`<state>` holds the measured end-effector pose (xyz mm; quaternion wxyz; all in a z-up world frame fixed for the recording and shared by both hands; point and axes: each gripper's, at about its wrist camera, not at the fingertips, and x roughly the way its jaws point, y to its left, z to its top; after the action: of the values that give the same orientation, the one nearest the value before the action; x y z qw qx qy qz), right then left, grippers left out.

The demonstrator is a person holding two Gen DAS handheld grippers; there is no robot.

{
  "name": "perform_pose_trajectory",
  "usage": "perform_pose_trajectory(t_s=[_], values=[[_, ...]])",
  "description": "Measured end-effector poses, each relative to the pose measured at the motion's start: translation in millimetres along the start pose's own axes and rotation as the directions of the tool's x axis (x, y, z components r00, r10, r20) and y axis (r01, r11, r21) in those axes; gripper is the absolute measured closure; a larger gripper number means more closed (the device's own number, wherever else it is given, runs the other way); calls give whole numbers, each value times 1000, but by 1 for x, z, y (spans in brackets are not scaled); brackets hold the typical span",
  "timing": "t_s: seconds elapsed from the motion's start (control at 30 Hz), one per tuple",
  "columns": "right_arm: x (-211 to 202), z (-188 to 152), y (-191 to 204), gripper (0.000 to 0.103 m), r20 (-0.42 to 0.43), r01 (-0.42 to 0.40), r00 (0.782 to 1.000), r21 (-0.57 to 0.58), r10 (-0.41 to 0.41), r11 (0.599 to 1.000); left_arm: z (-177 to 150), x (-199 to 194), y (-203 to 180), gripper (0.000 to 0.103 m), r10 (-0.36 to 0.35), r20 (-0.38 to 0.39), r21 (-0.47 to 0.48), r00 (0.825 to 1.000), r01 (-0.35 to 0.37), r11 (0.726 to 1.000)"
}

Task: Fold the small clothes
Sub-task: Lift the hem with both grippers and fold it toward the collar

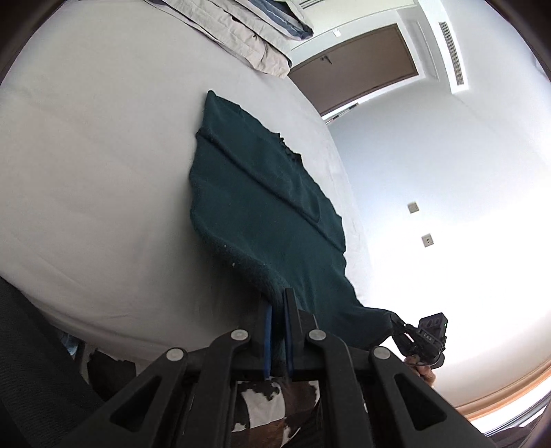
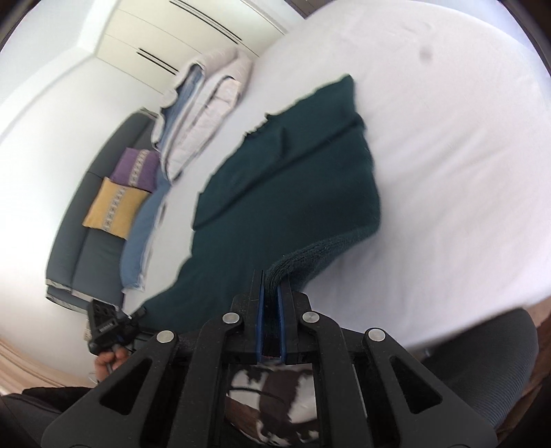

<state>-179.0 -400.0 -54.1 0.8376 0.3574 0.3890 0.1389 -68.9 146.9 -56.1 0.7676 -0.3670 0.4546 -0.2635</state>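
Observation:
A dark green knitted garment lies spread on the white bed, its near hem lifted off the sheet. My left gripper is shut on the hem's left corner. Lower right in that view, my right gripper grips the hem's other corner, with a hand behind it. In the right wrist view the garment stretches away from me, and my right gripper is shut on the ribbed hem, with cloth showing between the blue pads. My left gripper holds the far corner at lower left.
Folded pale bedding is stacked at the bed's far end, with blue cloth beside it. A dark sofa carries a purple cushion and a yellow one. A dark chair back and a cowhide rug lie near me.

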Motion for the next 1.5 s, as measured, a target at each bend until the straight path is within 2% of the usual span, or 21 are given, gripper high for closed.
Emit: perform_pose_trajectory(t_s=[0.1, 0.23, 0.43, 0.63, 0.77, 1.0, 1.23, 1.37, 1.43, 1.47, 1.5], values=[[6, 17, 9, 98, 38, -51, 998, 8, 51, 999, 16, 2, 7, 97, -47, 41, -72, 998, 50, 996], [17, 48, 21, 98, 85, -73, 994, 1, 73, 997, 45, 6, 5, 97, -67, 82, -77, 994, 73, 994], [40, 110, 23, 98, 160, -48, 986, 20, 44, 999, 96, 24, -1, 97, -95, 145, -87, 985, 109, 990], [69, 174, 1, 98, 219, -25, 976, 86, 5, 996, 153, 54, -4, 97, -115, 173, -109, 978, 135, 985], [92, 205, -10, 98, 234, 6, 972, 105, -30, 994, 189, 78, -2, 97, -108, 174, -124, 979, 131, 984], [159, 263, -35, 98, 230, 36, 970, 167, -74, 985, 244, 126, 23, 97, -80, 165, -196, 983, 112, 974], [223, 308, -61, 98, 214, 78, 969, 225, -127, 971, 280, 170, 47, 96, -17, 138, -247, 990, 51, 968], [258, 330, -84, 97, 181, 127, 967, 260, -177, 957, 297, 198, 59, 96, 54, 123, -265, 991, -20, 964], [278, 337, -94, 94, 148, 194, 960, 269, -240, 943, 305, 212, 71, 78, 86, 98, -299, 991, -53, 953], [286, 339, -97, 93, 135, 216, 956, 270, -259, 938, 307, 217, 74, 58, 100, 87, -302, 991, -69, 951], [293, 340, -101, 90, 131, 220, 956, 272, -262, 937, 305, 217, 76, 51, 106, 85, -301, 991, -76, 951]])
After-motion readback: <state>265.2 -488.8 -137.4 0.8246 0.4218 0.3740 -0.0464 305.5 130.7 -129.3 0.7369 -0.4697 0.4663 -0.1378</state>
